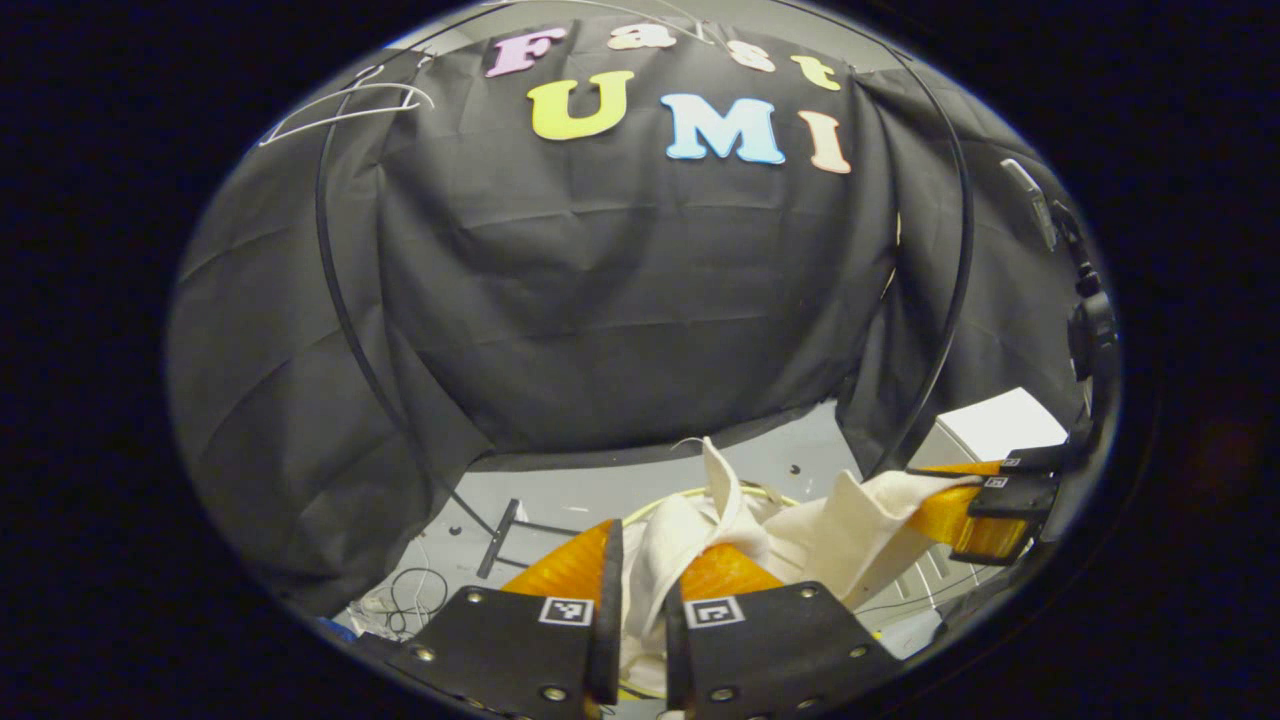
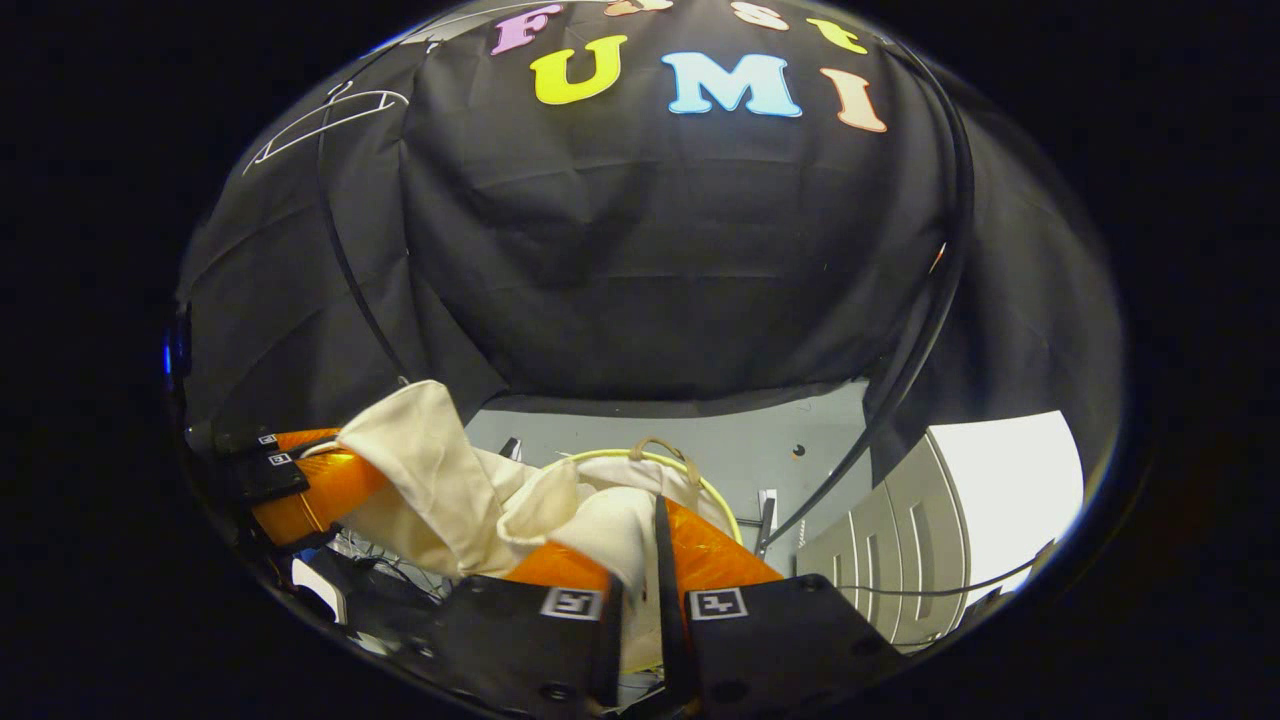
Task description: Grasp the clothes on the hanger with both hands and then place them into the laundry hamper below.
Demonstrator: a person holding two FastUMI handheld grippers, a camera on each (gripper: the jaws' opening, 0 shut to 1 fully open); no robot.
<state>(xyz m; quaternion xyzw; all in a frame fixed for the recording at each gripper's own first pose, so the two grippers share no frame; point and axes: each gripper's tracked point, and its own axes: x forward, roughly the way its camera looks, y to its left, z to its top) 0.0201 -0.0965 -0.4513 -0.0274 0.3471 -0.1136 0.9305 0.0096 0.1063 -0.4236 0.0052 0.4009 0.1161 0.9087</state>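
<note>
A cream garment (image 1: 850, 530) stretches between both grippers, low over the hamper's yellowish rim (image 1: 700, 492). In the left gripper view my left gripper (image 1: 648, 562) is shut on a bunched fold of it. Farther right, the right gripper (image 1: 985, 505) pinches the other end. In the right gripper view my right gripper (image 2: 640, 572) is shut on the garment (image 2: 430, 470), above the hamper rim (image 2: 700, 480). The left gripper (image 2: 310, 472) holds the far end at the left. A bare white hanger (image 1: 340, 105) hangs high at the upper left, also seen as the hanger (image 2: 320, 115).
Thin black rack poles (image 1: 958, 250) curve down both sides of the cloth wall. A rack foot (image 1: 497, 540) and loose cables (image 1: 410, 590) lie on the grey floor. A white box (image 1: 1000, 420) and a pale cabinet (image 2: 880, 545) stand at the right.
</note>
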